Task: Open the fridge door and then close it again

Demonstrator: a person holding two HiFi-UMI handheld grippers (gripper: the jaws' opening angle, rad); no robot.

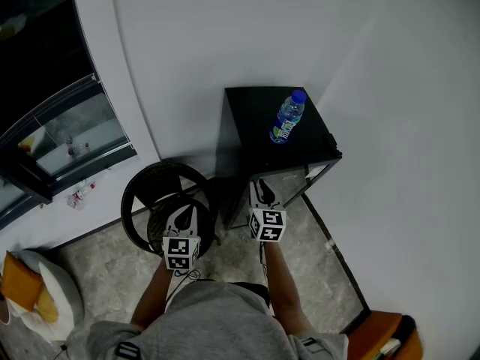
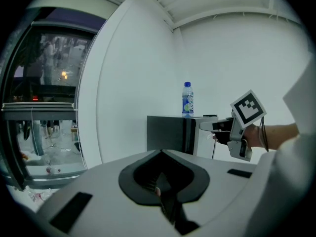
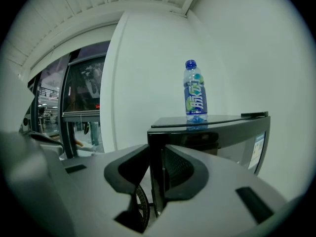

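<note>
I'm holding my right tongs [image 1: 262, 193] up to the front corner of the small black fridge [image 1: 255, 118]. Its jaws are standing partly apart and straddling the free edge of the fridge door [image 3: 217, 147], with a pad close on either side but not clearly pinching yet. A water bottle [image 1: 288, 116] is standing upright on the fridge top, beyond and above those jaws. My left tongs [image 1: 182, 220] are hanging just beside the right, off to the left, with jaws pressed fully together and gripping nothing.
</note>
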